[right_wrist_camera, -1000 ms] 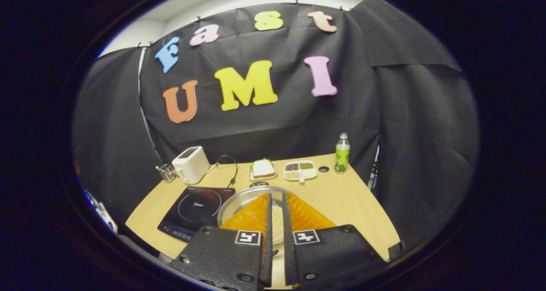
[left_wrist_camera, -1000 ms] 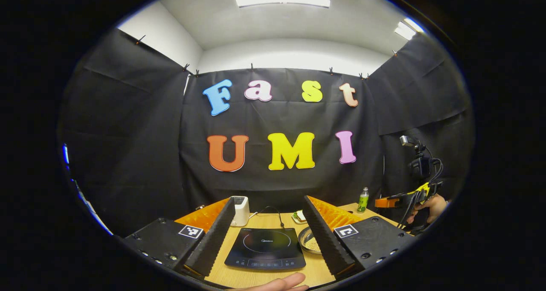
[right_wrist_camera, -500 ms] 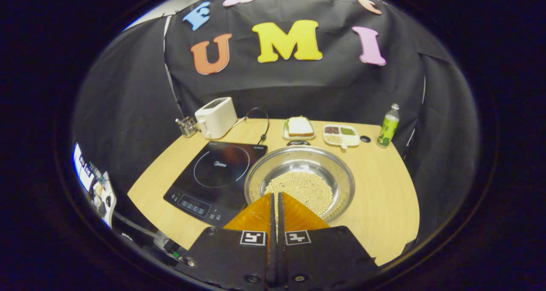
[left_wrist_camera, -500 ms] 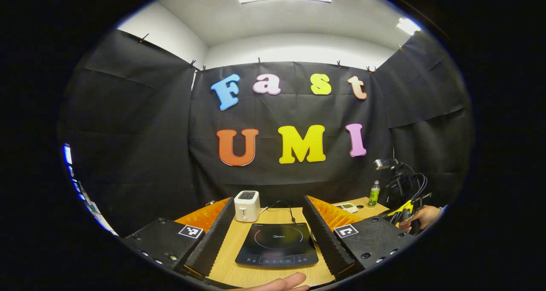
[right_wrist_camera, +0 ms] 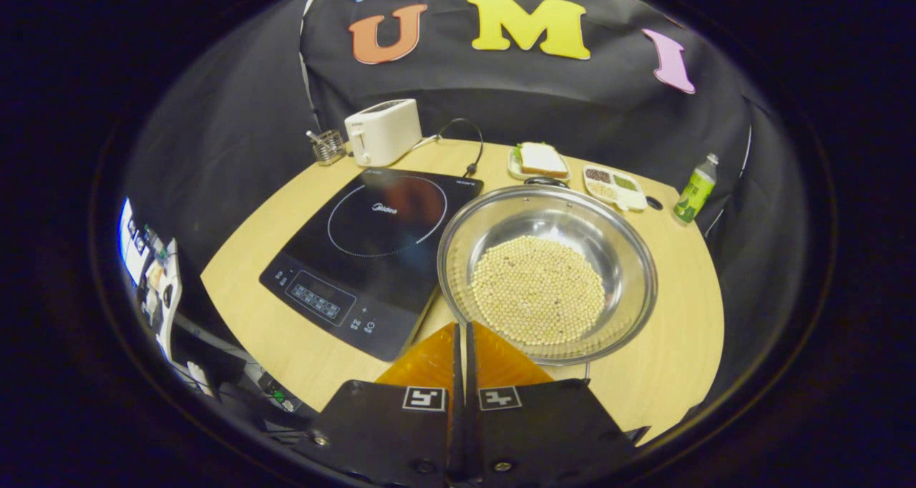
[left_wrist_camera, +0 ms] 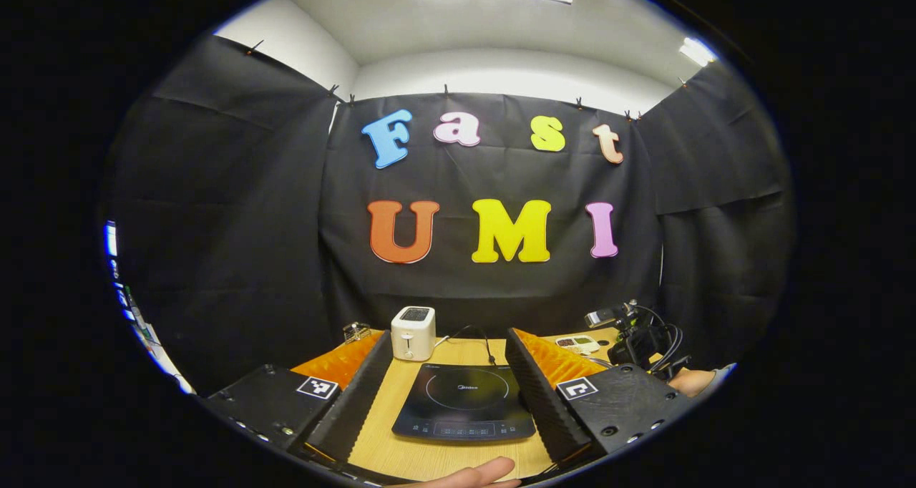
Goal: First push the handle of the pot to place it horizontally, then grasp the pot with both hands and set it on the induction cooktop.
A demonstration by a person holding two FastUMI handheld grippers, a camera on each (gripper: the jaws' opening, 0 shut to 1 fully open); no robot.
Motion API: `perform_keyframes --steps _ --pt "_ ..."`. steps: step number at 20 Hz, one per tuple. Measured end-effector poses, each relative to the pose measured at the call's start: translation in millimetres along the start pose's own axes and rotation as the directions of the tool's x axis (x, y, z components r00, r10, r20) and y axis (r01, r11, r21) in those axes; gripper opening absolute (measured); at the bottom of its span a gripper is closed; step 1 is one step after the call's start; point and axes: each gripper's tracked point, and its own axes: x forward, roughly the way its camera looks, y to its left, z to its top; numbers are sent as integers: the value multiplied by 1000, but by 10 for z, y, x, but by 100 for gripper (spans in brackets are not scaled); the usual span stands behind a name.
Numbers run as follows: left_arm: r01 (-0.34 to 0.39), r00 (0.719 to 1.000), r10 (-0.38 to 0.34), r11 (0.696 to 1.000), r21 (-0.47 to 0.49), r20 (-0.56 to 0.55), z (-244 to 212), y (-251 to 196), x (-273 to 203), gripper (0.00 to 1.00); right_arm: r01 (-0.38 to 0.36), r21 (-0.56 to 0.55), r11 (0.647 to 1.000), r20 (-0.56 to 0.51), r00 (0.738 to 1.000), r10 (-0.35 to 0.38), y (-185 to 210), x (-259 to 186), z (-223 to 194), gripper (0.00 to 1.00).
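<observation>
Since the pot (right_wrist_camera: 547, 273) sat right of centre in the right gripper view, just beside the induction cooktop (right_wrist_camera: 372, 245) on the desk (right_wrist_camera: 665, 345), beans inside, the handle push came first. Its far handle (right_wrist_camera: 545, 182) was a dark loop at the rim. Right tongs (right_wrist_camera: 461, 345) were pressed together at the near rim: good for nudging, so push slow. Left tongs (left_wrist_camera: 449, 373) were spread, framing the cooktop.

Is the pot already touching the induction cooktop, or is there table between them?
Cannot tell. In the right gripper view the pot rim overlaps the induction cooktop right edge near its front corner, so no strip of table shows there, but the rim could simply overhang it.
</observation>
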Motion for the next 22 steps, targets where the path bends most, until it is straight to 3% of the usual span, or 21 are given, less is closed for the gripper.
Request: perform_keyframes --steps 12,19,22 --pt "-24 998 23 1000 14 66 162 148 -48 95 -6 102 995 -156 988 22 -114 374 -563 1" --pt "-11 999 10 1000 16 49 73 55 -4 95 29 103 994 -148 989 -14 -336 343 -640 4" --pt "2 999 -4 1000 27 52 73 12 18 95 41 93 995 -141 990 -28 -410 303 -669 0"
